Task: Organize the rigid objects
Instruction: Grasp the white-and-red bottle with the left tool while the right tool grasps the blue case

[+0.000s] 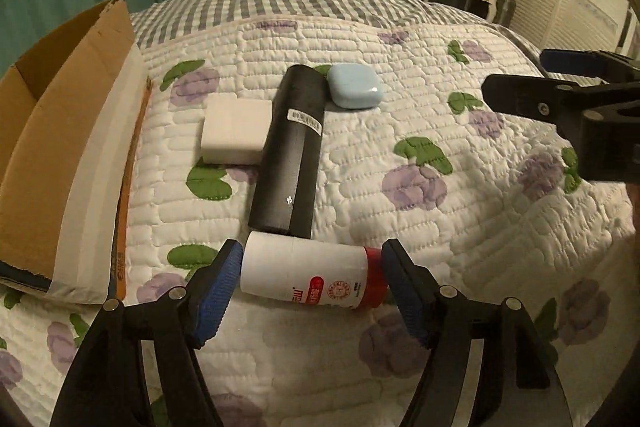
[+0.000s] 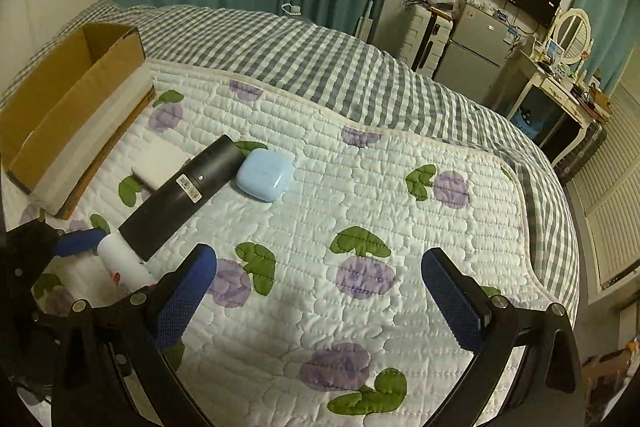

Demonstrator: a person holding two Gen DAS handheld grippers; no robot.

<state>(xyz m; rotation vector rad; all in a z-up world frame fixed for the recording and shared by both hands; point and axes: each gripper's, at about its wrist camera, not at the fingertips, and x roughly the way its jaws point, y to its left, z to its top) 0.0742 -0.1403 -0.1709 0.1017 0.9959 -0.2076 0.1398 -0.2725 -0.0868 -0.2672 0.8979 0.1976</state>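
Note:
A white bottle with a red cap (image 1: pixel 310 271) lies sideways on the quilt between the blue pads of my left gripper (image 1: pixel 312 281); the pads sit at both its ends, and whether they press it I cannot tell. It also shows in the right wrist view (image 2: pixel 122 261). Beyond it lie a black cylinder (image 1: pixel 290 149) (image 2: pixel 182 187), a white block (image 1: pixel 236 132) (image 2: pixel 160 163) and a light blue case (image 1: pixel 354 87) (image 2: pixel 264 175). My right gripper (image 2: pixel 318 291) is open and empty above the quilt; it shows at the right in the left wrist view (image 1: pixel 520 79).
An open cardboard box (image 1: pixel 52 155) (image 2: pixel 68 107) with a white liner lies on the bed's left side. The flowered quilt (image 2: pixel 380 207) covers the bed. A fridge (image 2: pixel 476 55), dressing table and shuttered wardrobe stand beyond the bed.

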